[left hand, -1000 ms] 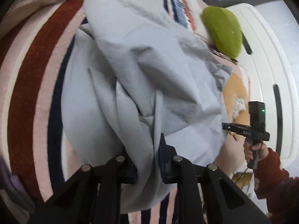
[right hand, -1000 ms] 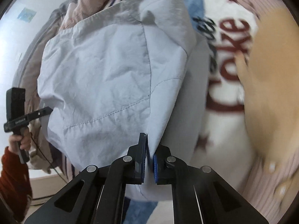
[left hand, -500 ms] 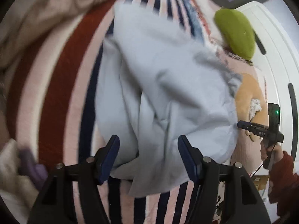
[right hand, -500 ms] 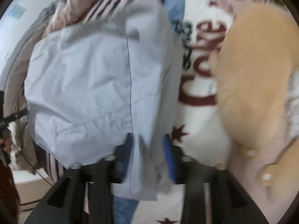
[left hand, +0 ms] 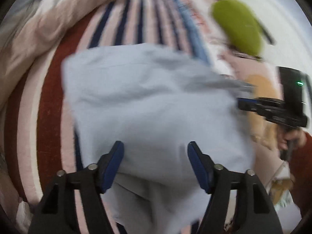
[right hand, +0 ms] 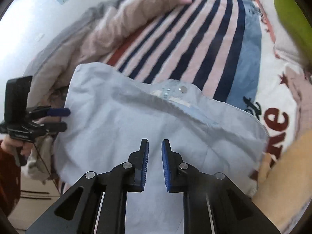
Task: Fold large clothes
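Observation:
A pale blue-grey garment (left hand: 152,105) lies in a folded heap on the striped blanket (left hand: 136,25). In the right wrist view the garment (right hand: 156,120) shows a collar edge with a snap button. My left gripper (left hand: 155,163) is wide open above the garment's near edge, holding nothing. My right gripper (right hand: 155,163) is partly open above the garment's near side, empty. The right gripper also shows in the left wrist view (left hand: 273,111) at the garment's right edge. The left gripper shows in the right wrist view (right hand: 58,119) at its left edge.
A beige quilt (right hand: 109,29) is bunched at the far left of the bed. A green cushion (left hand: 237,27) lies at the far right. A printed white blanket (right hand: 276,101) and an orange plush (right hand: 282,175) lie to the right of the garment.
Both grippers let go of the garment and opened. The garment dropped flat onto the blanket, and both grippers drew back from it.

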`<state>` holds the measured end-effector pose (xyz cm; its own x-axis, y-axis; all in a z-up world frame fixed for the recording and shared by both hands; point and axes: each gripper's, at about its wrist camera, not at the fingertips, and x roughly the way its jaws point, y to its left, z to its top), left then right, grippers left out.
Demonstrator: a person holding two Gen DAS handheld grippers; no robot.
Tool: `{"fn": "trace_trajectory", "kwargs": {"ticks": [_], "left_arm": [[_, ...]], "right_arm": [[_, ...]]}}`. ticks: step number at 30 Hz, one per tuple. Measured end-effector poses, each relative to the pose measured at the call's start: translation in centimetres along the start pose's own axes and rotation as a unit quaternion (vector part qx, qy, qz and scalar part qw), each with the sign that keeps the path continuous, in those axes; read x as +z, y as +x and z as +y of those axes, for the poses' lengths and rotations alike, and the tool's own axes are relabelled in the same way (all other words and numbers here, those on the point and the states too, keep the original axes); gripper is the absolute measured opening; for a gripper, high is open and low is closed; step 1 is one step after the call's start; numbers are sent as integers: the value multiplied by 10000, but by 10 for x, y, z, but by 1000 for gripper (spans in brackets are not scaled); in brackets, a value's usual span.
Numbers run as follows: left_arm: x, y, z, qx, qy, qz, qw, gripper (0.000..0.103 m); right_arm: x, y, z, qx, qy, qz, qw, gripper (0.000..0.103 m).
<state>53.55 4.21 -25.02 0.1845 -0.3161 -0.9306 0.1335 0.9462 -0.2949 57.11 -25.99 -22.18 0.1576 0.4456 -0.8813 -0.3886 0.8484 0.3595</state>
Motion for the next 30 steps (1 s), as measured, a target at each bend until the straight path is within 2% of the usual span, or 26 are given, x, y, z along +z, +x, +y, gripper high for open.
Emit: {"fn": "trace_trajectory", "kwargs": {"ticks": [1, 3, 4, 6, 9, 11, 13, 16, 19, 21, 24, 26, 30], "left_arm": [[4, 10, 11, 223, -206, 21, 9995, 63], [8, 25, 31, 384, -523, 82, 9979, 63], [7, 30, 38, 379, -647, 107, 9971, 63], [7, 35, 46, 331, -845, 88, 9958, 63], [3, 19, 44, 411, -825, -37, 9957, 68], [-7, 0, 38, 342, -689, -192, 9969, 76], [-24, -25, 25, 182, -600, -355, 9974, 86], [-58, -57, 18, -114, -712, -565, 9958, 91], [-99, -79, 21, -315, -1128, -800, 9899, 100], [-130, -83, 28, -451, -1499, -858, 9839, 101], [-170, -70, 40, -551, -2058, -839, 9734, 101], [-186, -58, 45, -632, -2320, -769, 9676, 101], [-214, -24, 56, -695, -2682, -637, 9587, 101]], "right_arm": [[2, 3, -1, -57, 38, 12, 10000, 9], [12, 23, -14, -335, 262, 17, 9991, 9], [14, 30, -21, -408, 376, 47, 9984, 5], [19, 46, -30, -496, 603, 126, 9969, 5], [23, 50, -24, -715, 423, 199, 9963, 7], [19, 38, -13, -608, 305, 150, 9976, 10], [13, 26, -5, -434, 282, 121, 9986, 10], [-5, -2, 26, -73, 45, -34, 10000, 10], [-36, -23, 66, 373, -61, -135, 9992, 10], [-55, -22, 86, 546, -19, -144, 9984, 10], [-81, -10, 117, 340, -162, -241, 9990, 10], [-92, 5, 126, 318, -126, -263, 9991, 7], [-108, 39, 131, 76, -65, -29, 9999, 3]]}}
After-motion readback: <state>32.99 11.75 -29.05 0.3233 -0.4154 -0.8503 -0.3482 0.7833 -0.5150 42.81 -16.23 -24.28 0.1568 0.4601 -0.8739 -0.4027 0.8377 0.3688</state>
